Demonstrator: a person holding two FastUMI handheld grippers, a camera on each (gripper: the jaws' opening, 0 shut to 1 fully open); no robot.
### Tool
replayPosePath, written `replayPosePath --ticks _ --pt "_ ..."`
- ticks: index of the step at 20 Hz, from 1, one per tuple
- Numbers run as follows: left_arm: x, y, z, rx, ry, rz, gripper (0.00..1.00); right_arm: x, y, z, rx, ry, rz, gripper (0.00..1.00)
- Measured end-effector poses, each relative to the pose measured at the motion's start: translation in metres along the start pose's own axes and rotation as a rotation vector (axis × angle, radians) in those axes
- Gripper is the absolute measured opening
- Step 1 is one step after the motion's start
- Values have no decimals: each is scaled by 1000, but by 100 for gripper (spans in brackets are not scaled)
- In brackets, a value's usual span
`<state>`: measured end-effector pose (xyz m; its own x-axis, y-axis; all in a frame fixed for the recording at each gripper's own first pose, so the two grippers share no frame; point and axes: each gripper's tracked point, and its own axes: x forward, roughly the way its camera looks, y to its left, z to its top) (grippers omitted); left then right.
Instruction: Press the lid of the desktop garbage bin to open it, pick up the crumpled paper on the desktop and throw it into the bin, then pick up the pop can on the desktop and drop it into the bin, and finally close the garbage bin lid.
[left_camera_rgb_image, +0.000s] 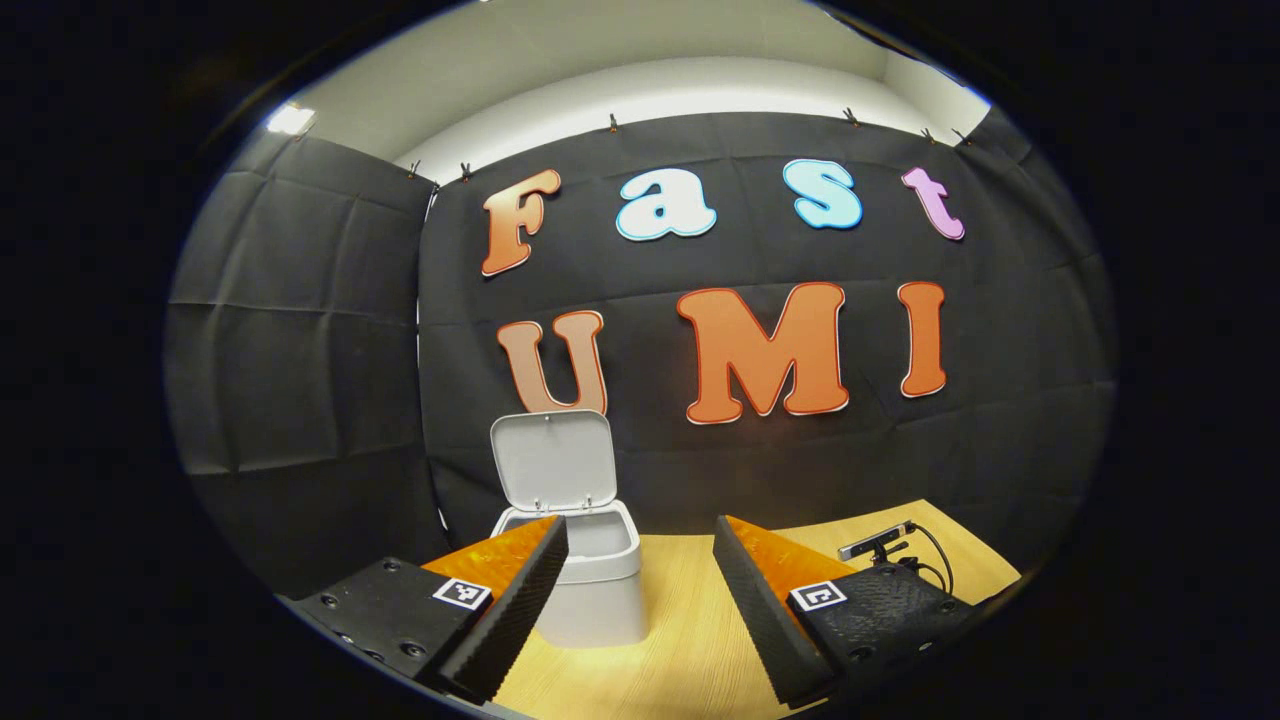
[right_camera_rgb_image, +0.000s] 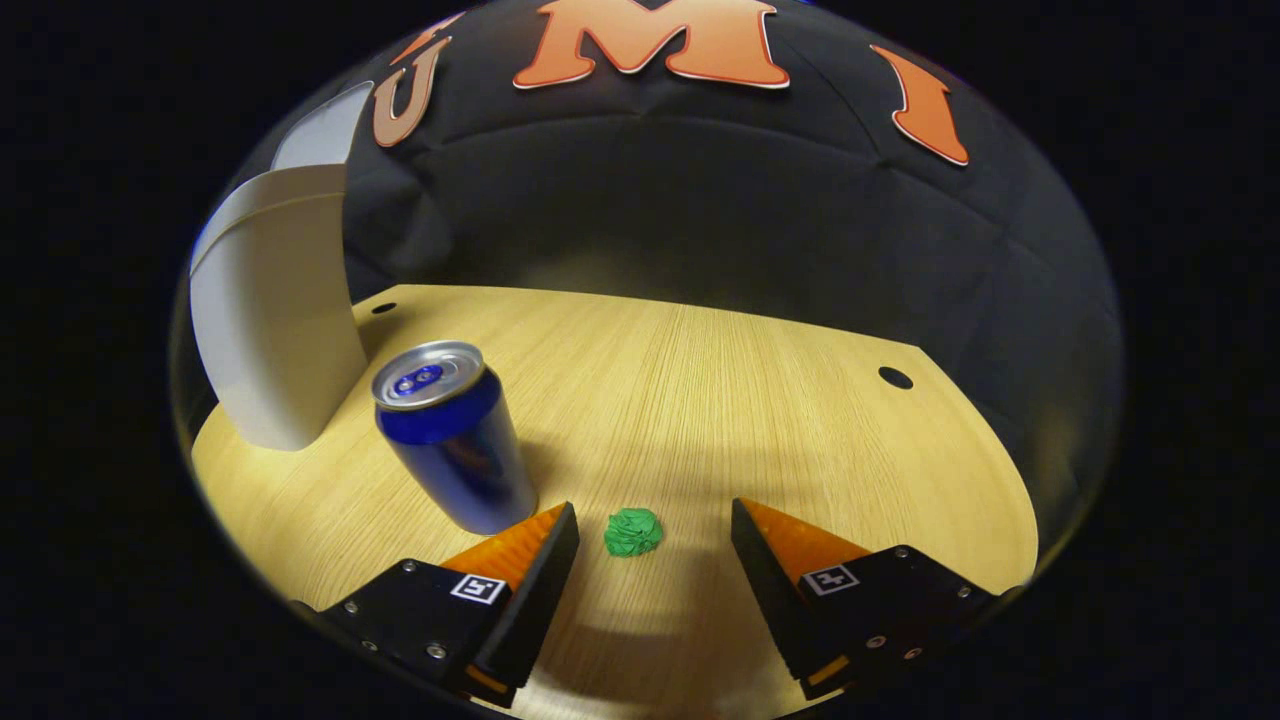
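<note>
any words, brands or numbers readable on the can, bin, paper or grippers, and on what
None can be read.
Can: blue side shows only blurred marks, no legible brand.
Bin: plain, lid up, no text.
Paper: green, crumpled, no writing.
Left gripper and right gripper: square black-and-white coded tags on the fingers, patterns, not words.

1. Garbage bin (left_camera_rgb_image: 600, 590): pale grey-white body; raised lid (left_camera_rgb_image: 552, 462) the same plain grey-white, no pattern.
2. Pop can (right_camera_rgb_image: 458, 440): glossy deep blue side with a faint reddish mark; silver top with a blue tab.
3. Crumpled paper (right_camera_rgb_image: 633, 531): solid bright green.
4. Counter (right_camera_rgb_image: 700, 400): light yellowish wood with fine straight grain and small dark round holes.
5. Small camera on stand (left_camera_rgb_image: 876, 543): black and silver, black cable.
</note>
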<state>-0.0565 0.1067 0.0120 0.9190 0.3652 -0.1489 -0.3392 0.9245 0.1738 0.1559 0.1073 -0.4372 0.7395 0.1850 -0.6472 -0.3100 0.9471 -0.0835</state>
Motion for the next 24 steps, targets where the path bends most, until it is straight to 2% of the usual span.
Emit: replayPosePath --ticks 8,9,10,11,13,17,24 --pt "9 -4 -14 2 44 -22 93 15 2 -13 13 40 3 57" --pt "10 -5 -17 1 52 -27 93 16 4 -13 13 43 7 40" --pt "12 -6 -19 3 57 -32 93 16 4 -14 7 44 3 44" --pt "11 -8 -19 6 59 -37 93 17 5 -15 2 44 4 34" --pt "13 -10 -21 14 63 -46 93 15 5 -14 6 42 10 24" --pt "13 -14 -24 11 68 -67 93 8 -4 -4 30 21 5 18" --pt "12 -15 -20 -25 47 -93 93 -30 -13 47 49 -95 5 16"
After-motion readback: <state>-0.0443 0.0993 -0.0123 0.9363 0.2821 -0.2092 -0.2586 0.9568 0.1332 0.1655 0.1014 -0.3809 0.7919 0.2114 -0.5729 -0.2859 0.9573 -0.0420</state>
